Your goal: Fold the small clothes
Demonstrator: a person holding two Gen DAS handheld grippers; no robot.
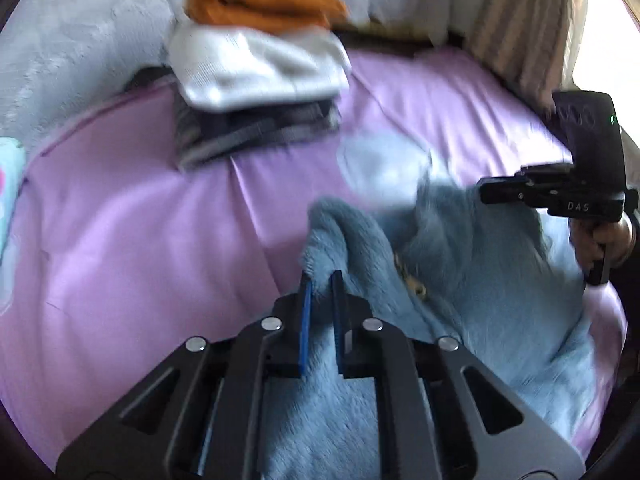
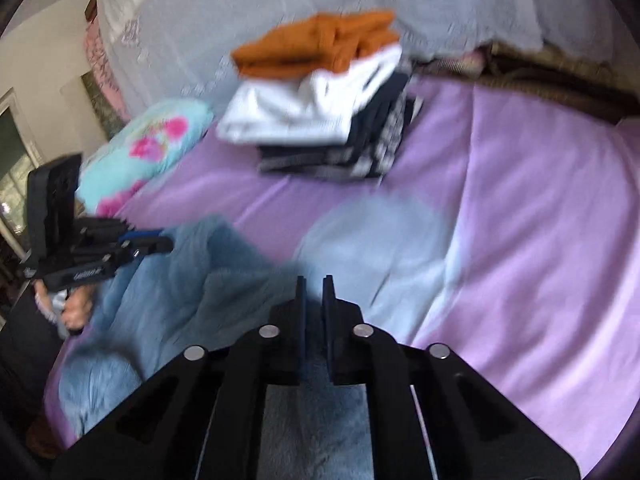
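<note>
A fluffy blue fleece garment (image 1: 460, 280) (image 2: 180, 280) lies rumpled on the purple sheet (image 1: 120, 220) (image 2: 520, 200). My left gripper (image 1: 322, 280) is shut on a raised fold of its edge, and fleece shows between the blue pads. From the right wrist view it (image 2: 164, 244) sits at the garment's left side. My right gripper (image 2: 314, 284) has its jaws close together over the fleece. In the left wrist view it (image 1: 482, 192) sits at a raised peak of the garment. Blur hides whether cloth is pinched there. A pale blue smooth patch (image 2: 380, 240) lies just beyond.
A stack of folded clothes (image 1: 256, 80) (image 2: 320, 112) stands further back on the sheet, orange on top, white under it, dark patterned pieces below. A turquoise floral pillow (image 2: 148, 148) lies at the left. Grey lace bedding (image 2: 280, 8) rises behind. A hand (image 1: 604, 240) grips the right handle.
</note>
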